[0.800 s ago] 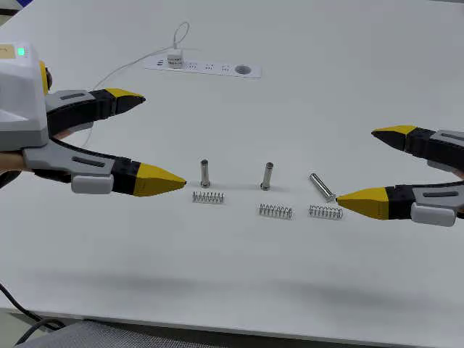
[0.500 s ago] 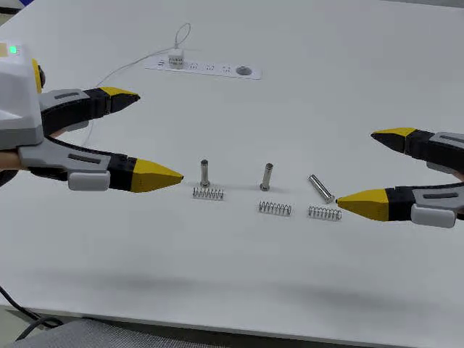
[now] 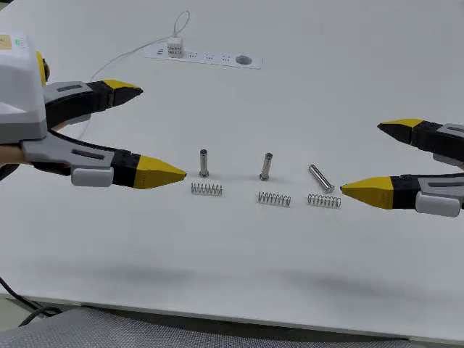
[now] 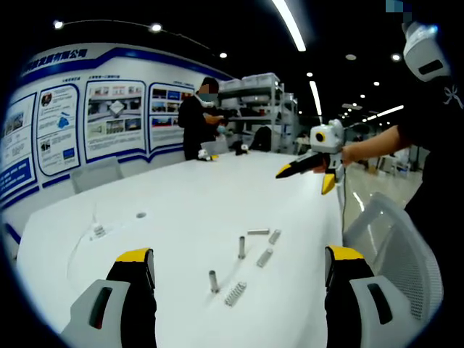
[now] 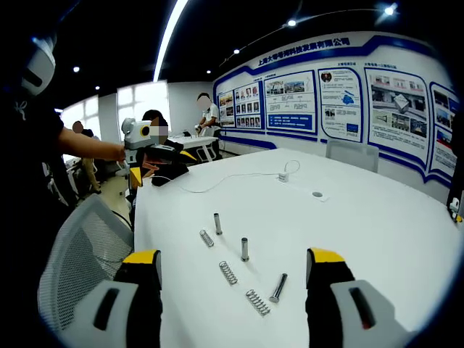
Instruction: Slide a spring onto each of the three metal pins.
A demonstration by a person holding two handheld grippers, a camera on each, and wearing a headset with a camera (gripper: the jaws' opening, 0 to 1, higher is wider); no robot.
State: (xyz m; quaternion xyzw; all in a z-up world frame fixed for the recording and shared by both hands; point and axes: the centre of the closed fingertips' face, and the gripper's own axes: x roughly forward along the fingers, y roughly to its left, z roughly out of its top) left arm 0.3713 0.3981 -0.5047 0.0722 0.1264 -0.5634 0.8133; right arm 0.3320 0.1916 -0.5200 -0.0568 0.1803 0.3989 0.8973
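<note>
Left tongs (image 3: 163,132) spread, right tongs (image 3: 360,158) seemingly too, three springs (image 3: 274,199) before three pins (image 3: 266,166)

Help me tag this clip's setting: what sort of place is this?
Probably an industrial lab or training hall: blue-bordered information posters line the wall, storage shelves stand behind, and the work sits on a long white workbench.

A workshop or lab hall: poster boards (image 5: 341,94) upper right, storage shelves (image 4: 257,98) top centre, strip lights (image 4: 290,25) overhead.
</note>
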